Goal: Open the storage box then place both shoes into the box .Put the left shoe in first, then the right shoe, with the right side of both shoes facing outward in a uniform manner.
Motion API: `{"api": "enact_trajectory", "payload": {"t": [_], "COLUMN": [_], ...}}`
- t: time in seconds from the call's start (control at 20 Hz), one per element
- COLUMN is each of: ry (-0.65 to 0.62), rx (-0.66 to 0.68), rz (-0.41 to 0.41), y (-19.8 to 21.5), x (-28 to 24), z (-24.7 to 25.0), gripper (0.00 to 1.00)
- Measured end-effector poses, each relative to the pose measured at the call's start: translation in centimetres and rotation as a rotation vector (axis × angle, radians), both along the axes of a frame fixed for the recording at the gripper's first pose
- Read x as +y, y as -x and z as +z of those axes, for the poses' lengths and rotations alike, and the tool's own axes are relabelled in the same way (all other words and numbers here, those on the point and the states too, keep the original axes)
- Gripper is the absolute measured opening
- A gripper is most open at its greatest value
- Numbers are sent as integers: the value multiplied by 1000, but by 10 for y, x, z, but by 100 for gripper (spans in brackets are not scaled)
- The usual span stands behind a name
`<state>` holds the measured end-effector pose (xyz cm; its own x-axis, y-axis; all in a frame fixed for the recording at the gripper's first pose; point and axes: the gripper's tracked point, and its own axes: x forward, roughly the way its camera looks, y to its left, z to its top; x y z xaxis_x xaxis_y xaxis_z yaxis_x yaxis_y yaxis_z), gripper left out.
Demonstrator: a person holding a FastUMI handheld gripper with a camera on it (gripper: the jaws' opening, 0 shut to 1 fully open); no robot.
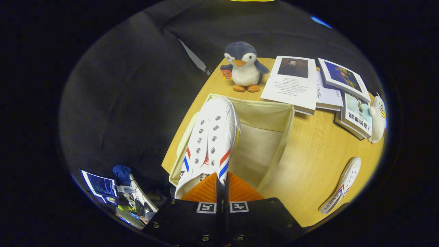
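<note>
While the gripper (222, 190) pinches one shoe (209, 144) above the open storage box (274, 151), loading is underway.
The second shoe (343, 185) (lying beside the box on the bench (308, 171)) remains.

Your gripper (221, 187) is clamping the left shoe (210, 144) over the storage box's (287, 123) left side — the right half is lying open, books (295, 84) and penguin (242, 67) crowding beyond.

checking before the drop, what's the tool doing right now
Tool: closed on the heel end of the white shoe, holding it over the open storage box.
</note>
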<state>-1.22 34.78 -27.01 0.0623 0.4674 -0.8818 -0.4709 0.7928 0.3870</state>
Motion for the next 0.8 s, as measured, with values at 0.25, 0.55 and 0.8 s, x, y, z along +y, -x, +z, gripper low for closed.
{"api": "enact_trajectory", "payload": {"t": [0.25,0.55,0.8], "ry": [43,-40,-44], "rx": [-6,-89,-183], "rz": [-19,-44,-34], "y": [-3,-21,-32], "x": [11,26,9], "z": [-22,2,32], "gripper": [0,35,83]}}
